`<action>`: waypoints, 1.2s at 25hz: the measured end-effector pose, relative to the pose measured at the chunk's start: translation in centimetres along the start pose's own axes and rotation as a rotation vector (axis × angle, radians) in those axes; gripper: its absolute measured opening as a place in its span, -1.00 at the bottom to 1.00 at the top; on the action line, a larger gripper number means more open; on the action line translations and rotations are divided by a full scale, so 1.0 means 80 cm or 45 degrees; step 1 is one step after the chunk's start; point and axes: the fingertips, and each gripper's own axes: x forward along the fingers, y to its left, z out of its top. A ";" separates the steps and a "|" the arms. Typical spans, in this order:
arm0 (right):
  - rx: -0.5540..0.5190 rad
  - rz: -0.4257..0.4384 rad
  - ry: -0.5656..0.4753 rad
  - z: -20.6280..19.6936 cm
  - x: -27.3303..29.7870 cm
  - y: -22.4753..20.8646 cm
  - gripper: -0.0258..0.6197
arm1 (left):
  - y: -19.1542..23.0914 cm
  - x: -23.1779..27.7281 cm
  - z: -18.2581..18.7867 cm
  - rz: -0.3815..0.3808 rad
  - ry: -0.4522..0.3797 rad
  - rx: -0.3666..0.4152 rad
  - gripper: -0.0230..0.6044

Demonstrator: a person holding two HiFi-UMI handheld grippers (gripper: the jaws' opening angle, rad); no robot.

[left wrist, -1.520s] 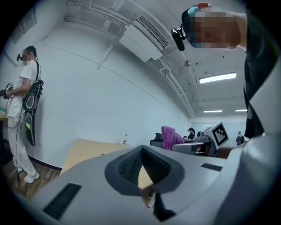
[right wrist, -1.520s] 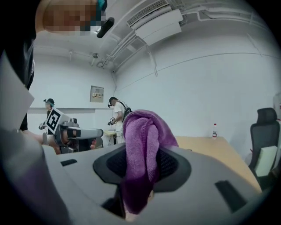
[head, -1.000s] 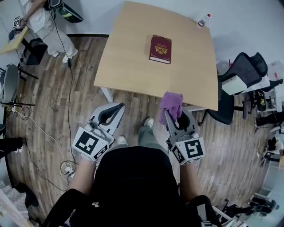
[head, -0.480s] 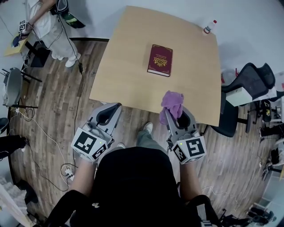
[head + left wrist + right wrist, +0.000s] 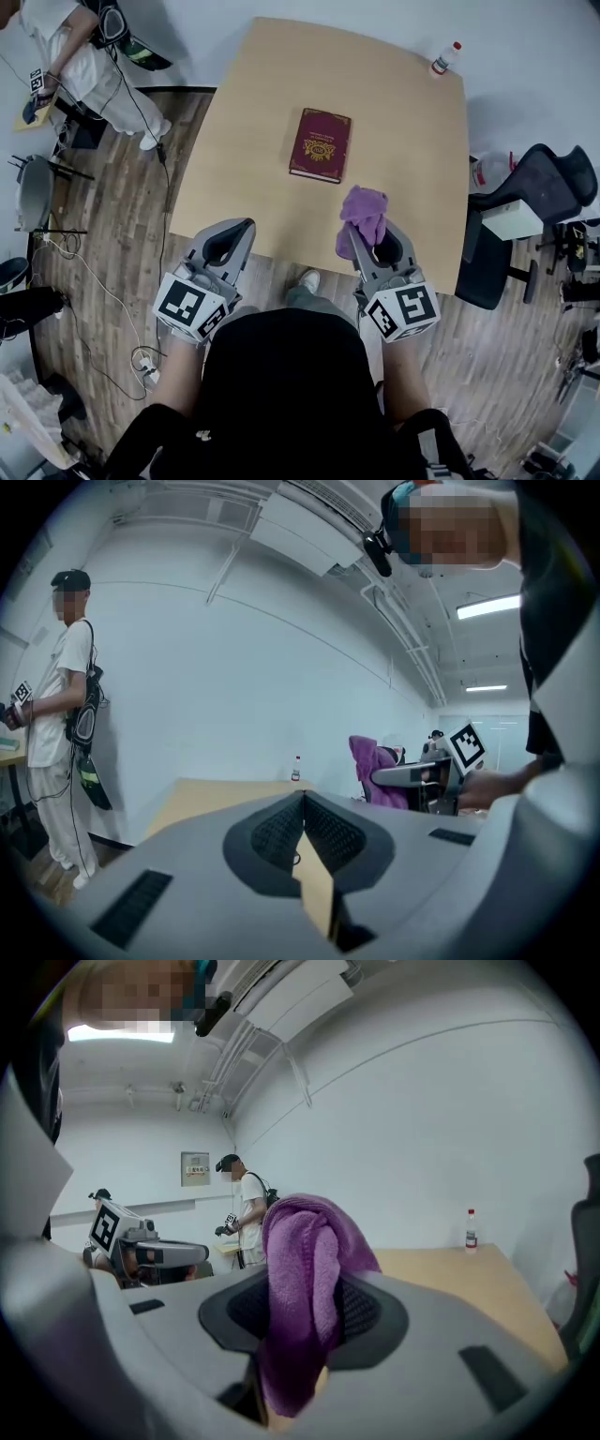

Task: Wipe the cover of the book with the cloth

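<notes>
A dark red book point(image 5: 320, 145) with a gold emblem lies flat near the middle of the wooden table point(image 5: 253, 122). My right gripper point(image 5: 367, 234) is shut on a purple cloth point(image 5: 362, 215), held over the table's near edge, short of the book. The purple cloth point(image 5: 300, 1288) bulges up from between the jaws in the right gripper view. At the table's near left edge my left gripper point(image 5: 231, 244) is shut with nothing in it. In the left gripper view its jaws meet tip to tip point(image 5: 304, 803), and the right gripper and purple cloth point(image 5: 372, 766) show to the right.
A small bottle point(image 5: 444, 57) with a red cap stands at the table's far right corner. Office chairs point(image 5: 534, 202) crowd the right side. Another person point(image 5: 80, 56) stands at the far left, with cables point(image 5: 103, 291) lying on the wood floor.
I have stepped toward the table: the book and table edge now sit closer, and both grippers have come up over the near edge. The cloth stays held.
</notes>
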 end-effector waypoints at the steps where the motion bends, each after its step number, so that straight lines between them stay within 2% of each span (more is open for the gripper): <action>1: 0.028 0.010 -0.004 0.001 0.002 -0.011 -0.44 | -0.001 0.010 0.000 0.010 0.010 0.015 -0.87; 4: 0.077 0.040 -0.016 0.001 0.010 -0.037 -0.44 | 0.001 0.033 0.000 0.046 0.039 0.048 -0.87; 11: 0.113 0.030 -0.018 0.002 0.029 -0.075 -0.44 | 0.015 0.067 -0.009 0.081 0.083 0.027 -0.87; 22: 0.156 -0.097 0.049 -0.013 0.085 -0.133 -0.44 | 0.060 0.148 -0.038 -0.042 0.185 0.054 -0.87; 30: 0.179 -0.190 0.171 -0.039 0.147 -0.181 -0.44 | 0.105 0.207 -0.082 -0.119 0.268 -0.067 -0.87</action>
